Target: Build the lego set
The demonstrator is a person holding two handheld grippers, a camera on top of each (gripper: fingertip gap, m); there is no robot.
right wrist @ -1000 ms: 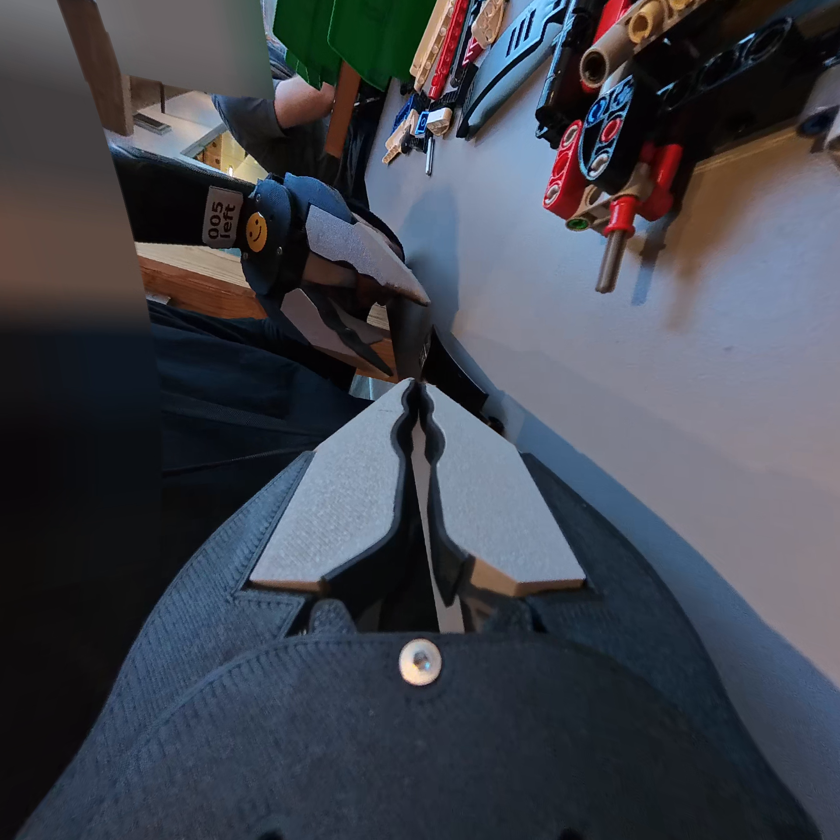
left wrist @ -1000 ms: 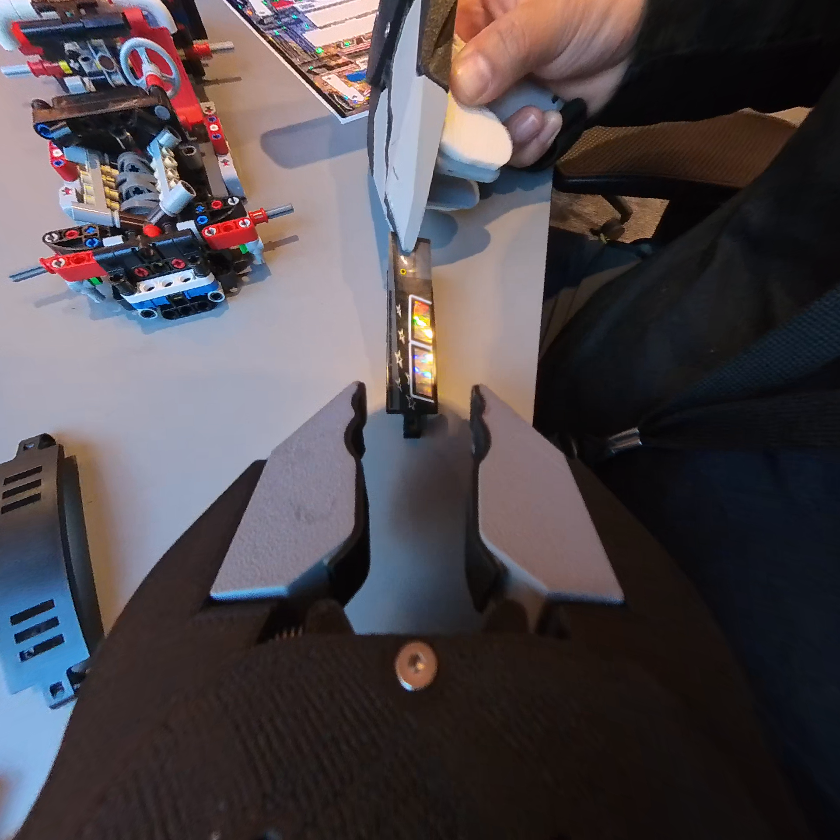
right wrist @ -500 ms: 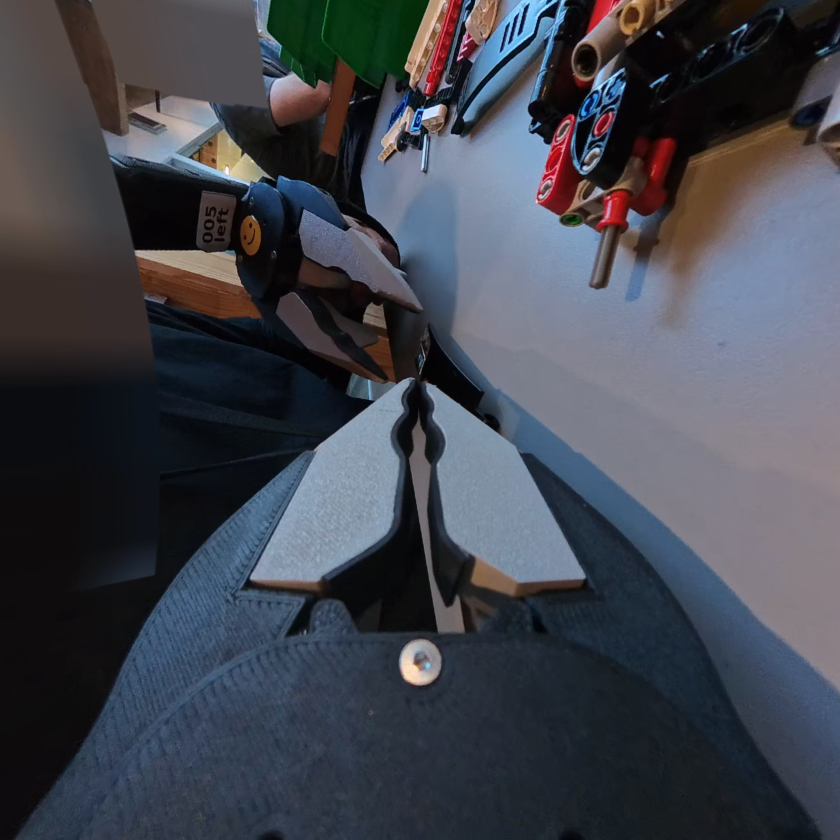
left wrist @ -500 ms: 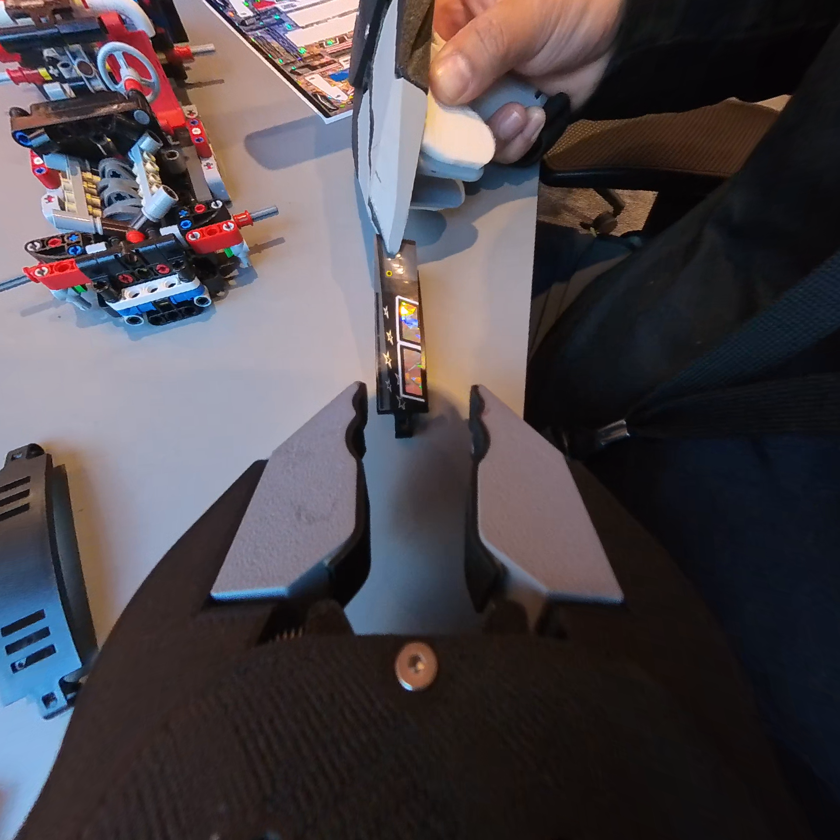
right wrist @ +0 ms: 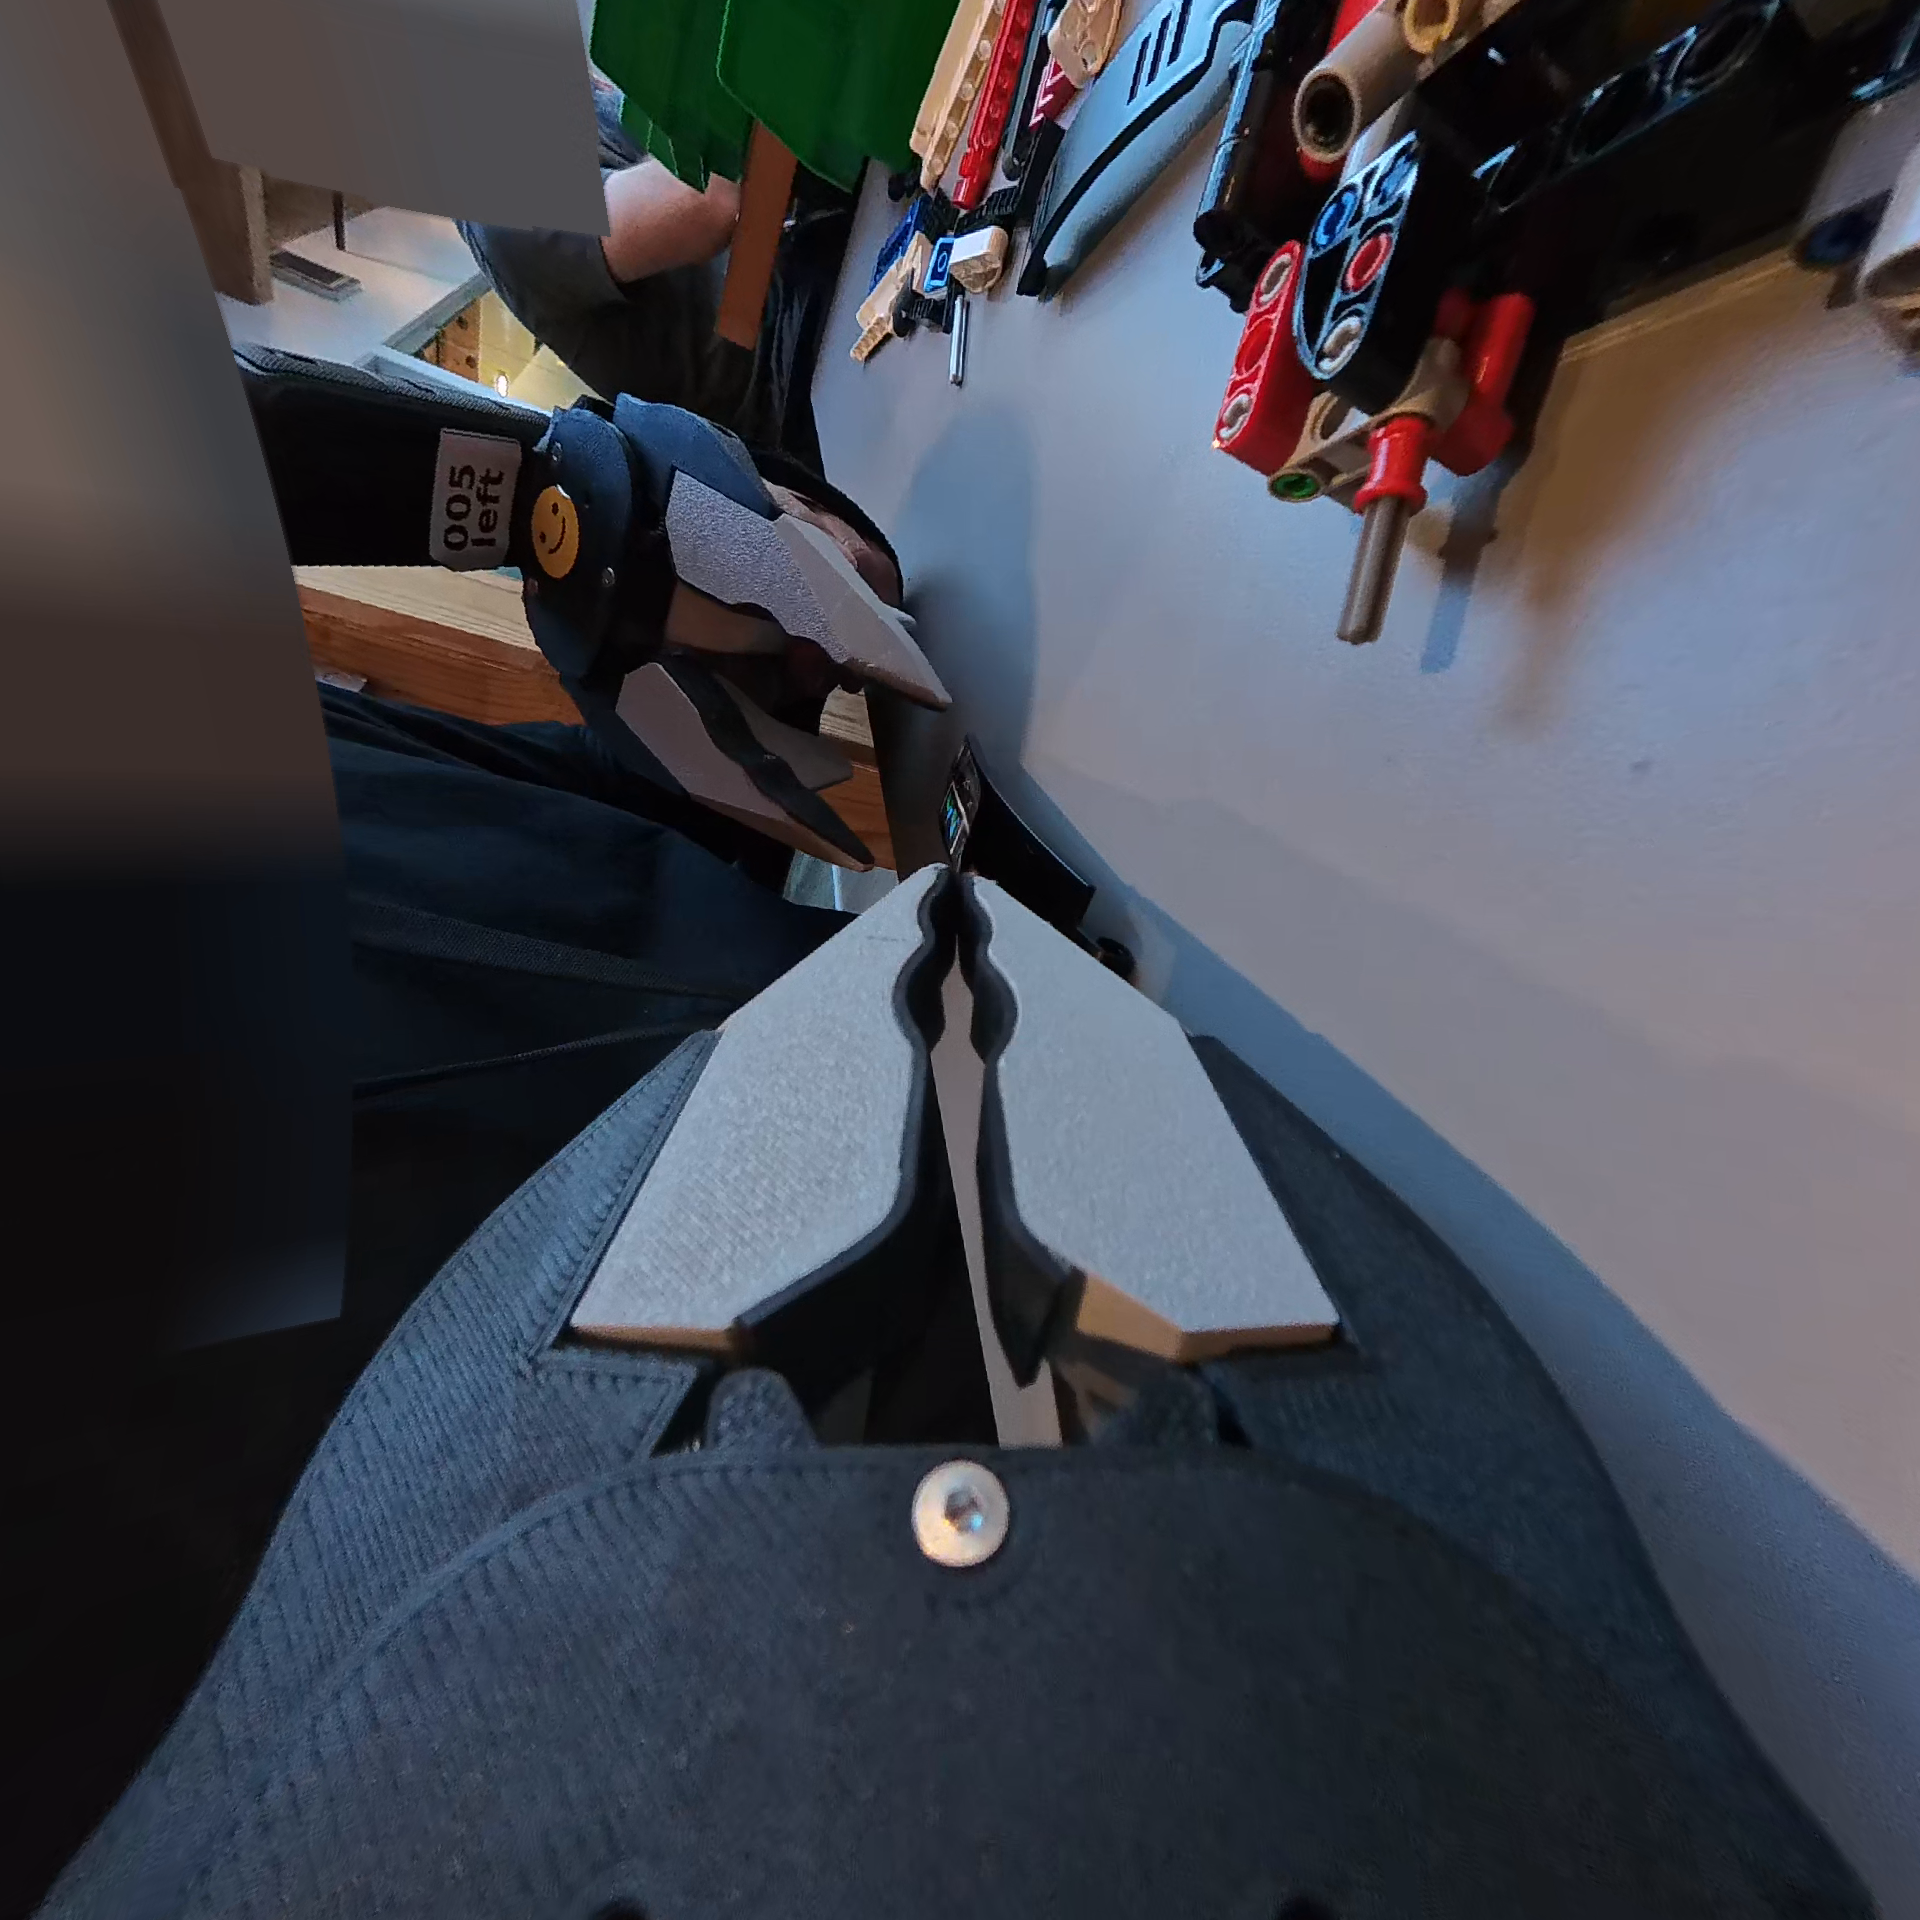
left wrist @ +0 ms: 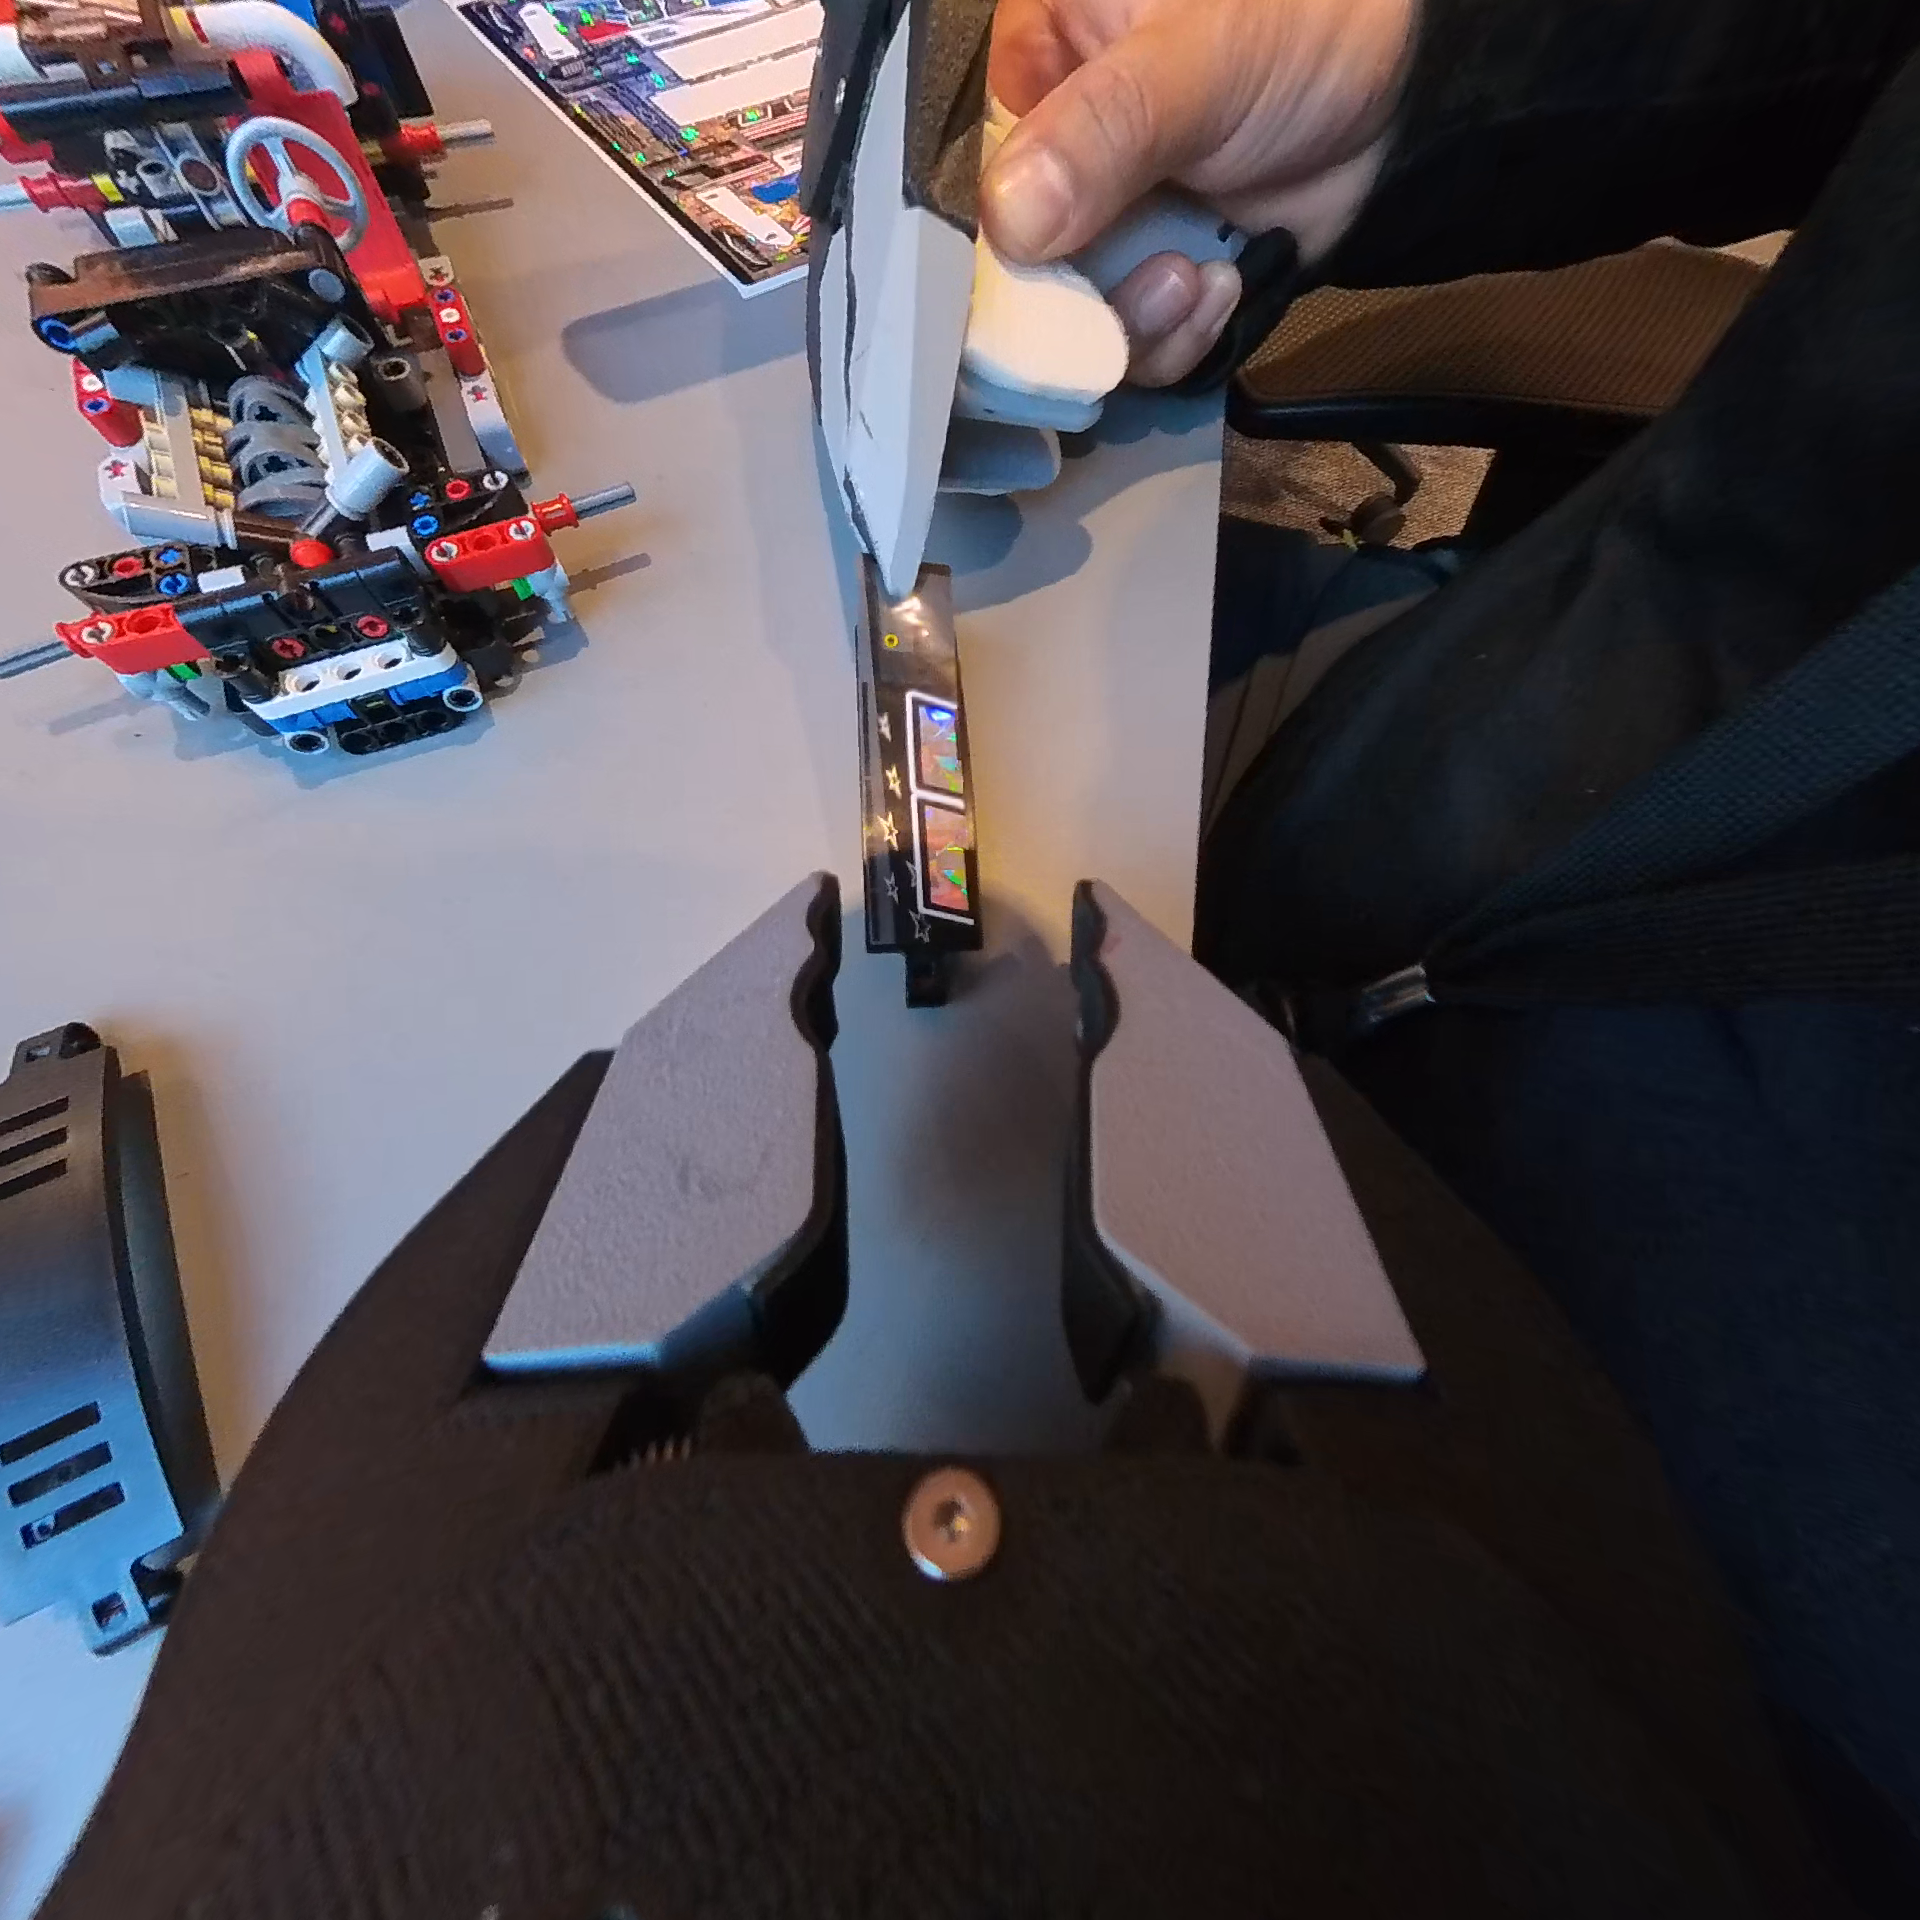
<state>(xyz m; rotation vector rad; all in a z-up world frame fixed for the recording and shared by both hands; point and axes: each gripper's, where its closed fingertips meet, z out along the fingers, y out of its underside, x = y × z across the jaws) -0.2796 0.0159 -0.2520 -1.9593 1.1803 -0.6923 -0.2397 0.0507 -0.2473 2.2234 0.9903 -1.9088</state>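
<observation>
Your right gripper (left wrist: 894,561), fingers clenched, pins the far end of the narrow black stickered lego panel (left wrist: 920,790) against the grey table (left wrist: 623,883), likely steadying it. Your left gripper (left wrist: 948,935) waits with fingers released at its near end.

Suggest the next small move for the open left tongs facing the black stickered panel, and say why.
Probably ease the left tongs forward and close on the near end of the long black Lego panel with shiny stickers. Their jaws stand open just short of it, while the right tongs pinch its far end, holding it on edge near the grey table's edge.
</observation>
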